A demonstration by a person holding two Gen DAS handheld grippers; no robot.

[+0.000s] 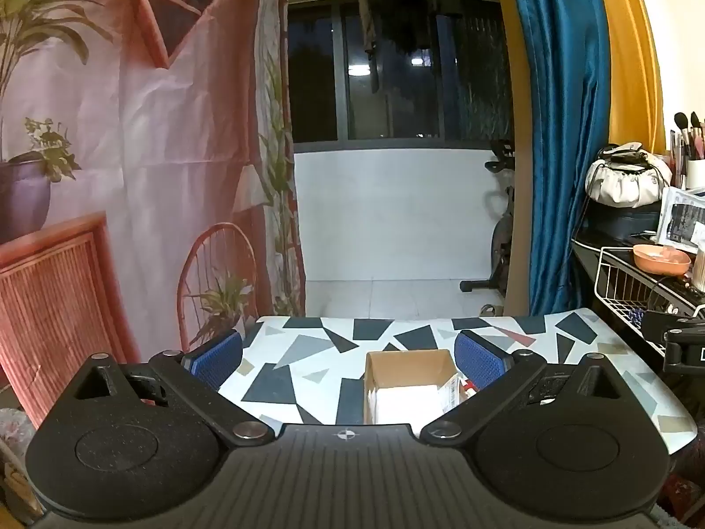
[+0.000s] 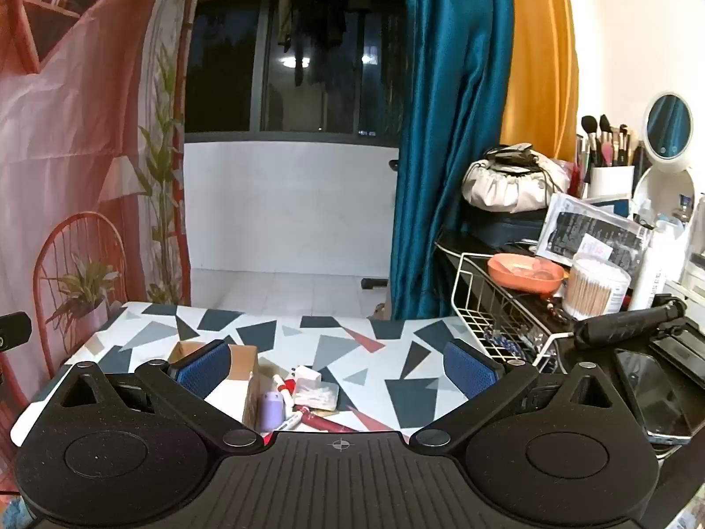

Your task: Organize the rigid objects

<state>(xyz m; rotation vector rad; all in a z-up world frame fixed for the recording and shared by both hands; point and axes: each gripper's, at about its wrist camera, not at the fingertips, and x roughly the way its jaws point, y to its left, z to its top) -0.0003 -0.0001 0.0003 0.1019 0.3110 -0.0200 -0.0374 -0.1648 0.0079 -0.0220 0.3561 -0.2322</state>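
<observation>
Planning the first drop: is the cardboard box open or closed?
Open. The cardboard box has no lid over its top, and white contents show inside in the left wrist view.

No text can be read; print on the clear packet (image 2: 590, 238) is too blurred.

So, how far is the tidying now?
Done: the cardboard box already holds white items. In hand: nothing; the left gripper and right gripper are open and empty. Left: the purple bottle, markers and small packets still lie on the table.
</observation>
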